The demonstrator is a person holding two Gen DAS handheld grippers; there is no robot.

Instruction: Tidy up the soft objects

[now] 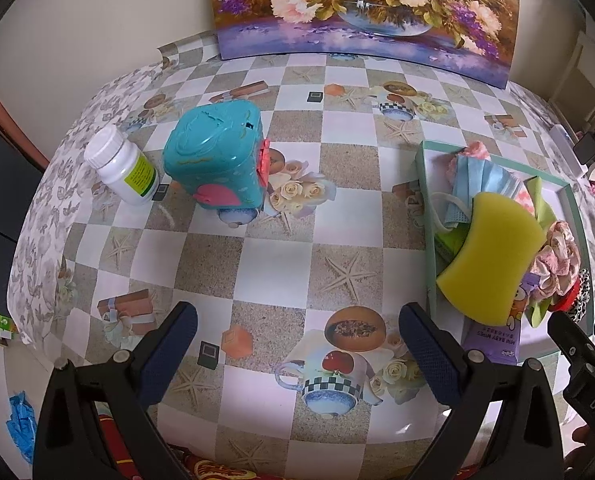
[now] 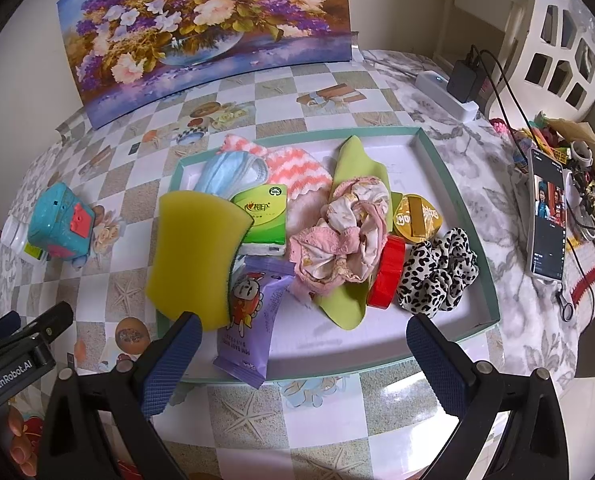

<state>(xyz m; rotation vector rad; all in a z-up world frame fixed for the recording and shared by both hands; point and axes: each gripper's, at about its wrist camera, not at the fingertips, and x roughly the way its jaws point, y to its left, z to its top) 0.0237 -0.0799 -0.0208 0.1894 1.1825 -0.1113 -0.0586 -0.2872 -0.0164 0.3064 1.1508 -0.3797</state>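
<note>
i'm holding the right claw [image 2: 301,344] spread wide and gripping nothing, hovering at the near rim of the teal tray [image 2: 453,168]. the left claw [image 1: 297,336] is gaping too, over bare checkered counter [image 1: 281,256]. the yellow sponge [image 2: 193,248] is leaning over the tray's left edge, its curved face clean, a dark green scrub layer showing along one side. beside it are lying a tissue pack [image 2: 263,216], purple wipes [image 2: 253,320], a crumpled pink cloth [image 2: 337,236] and a leopard scrunchie [image 2: 437,272]. the tray's near right corner is showing bare white floor.
</note>
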